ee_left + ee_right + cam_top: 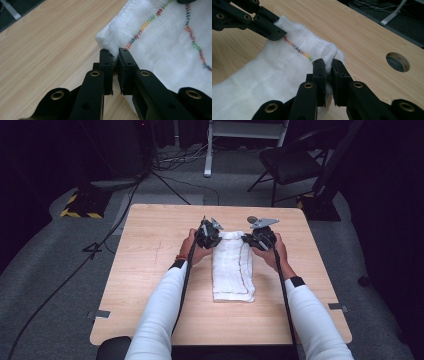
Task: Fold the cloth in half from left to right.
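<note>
Both tongs, left tongs (pixel 114 53) and right tongs (pixel 328 64), are clamped on the far corners of the white cloth (pixel 231 270) lying mid-worktop (pixel 150 270).

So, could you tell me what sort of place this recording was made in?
Probably a lab or studio set up for recording: a lone wooden table on grey carpet, cables trailing across the floor, a folding chair, and dark surroundings.

Overhead forward-down view; two close gripper-mounted views of cloth (pixel 162 45)

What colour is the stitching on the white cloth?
Multicoloured stitching on the cloth, clearest in the left gripper view.
</note>
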Tool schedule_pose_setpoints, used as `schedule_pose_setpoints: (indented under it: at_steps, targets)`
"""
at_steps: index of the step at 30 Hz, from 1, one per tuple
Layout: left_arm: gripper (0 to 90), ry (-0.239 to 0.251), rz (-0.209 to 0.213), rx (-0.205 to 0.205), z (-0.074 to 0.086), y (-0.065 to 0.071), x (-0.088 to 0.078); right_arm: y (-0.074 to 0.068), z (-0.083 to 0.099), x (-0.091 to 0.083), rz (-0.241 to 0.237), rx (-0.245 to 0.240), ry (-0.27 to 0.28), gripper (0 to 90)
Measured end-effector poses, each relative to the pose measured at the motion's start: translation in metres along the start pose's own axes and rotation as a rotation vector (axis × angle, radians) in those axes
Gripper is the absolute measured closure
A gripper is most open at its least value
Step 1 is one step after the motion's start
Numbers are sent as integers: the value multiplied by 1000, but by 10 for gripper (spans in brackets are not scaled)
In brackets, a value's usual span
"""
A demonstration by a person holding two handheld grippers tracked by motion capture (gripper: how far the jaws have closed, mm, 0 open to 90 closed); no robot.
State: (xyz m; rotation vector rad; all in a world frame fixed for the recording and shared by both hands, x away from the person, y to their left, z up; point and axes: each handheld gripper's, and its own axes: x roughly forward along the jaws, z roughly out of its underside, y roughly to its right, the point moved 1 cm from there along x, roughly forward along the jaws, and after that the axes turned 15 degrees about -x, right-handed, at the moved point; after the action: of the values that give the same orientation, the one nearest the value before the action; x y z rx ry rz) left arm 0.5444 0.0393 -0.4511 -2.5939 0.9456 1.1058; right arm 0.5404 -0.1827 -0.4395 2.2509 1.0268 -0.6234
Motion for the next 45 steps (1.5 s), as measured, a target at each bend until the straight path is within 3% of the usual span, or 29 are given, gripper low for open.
schedule_pose_setpoints:
  at_steps: [5, 19, 37, 45]
  targets:
    - [831, 19, 15, 62, 6, 5, -14, -8, 2, -10, -17, -24, 39, 831]
    - [823, 85, 106, 100, 30, 23, -41, -27, 11, -32, -86, -64, 95, 831]
    - [821, 69, 207, 176, 64, 47, -66, -56, 31, -62, -185, -121, 103, 831]
    - [819, 24, 233, 215, 76, 56, -68, -71, 40, -72, -225, -150, 98, 830]
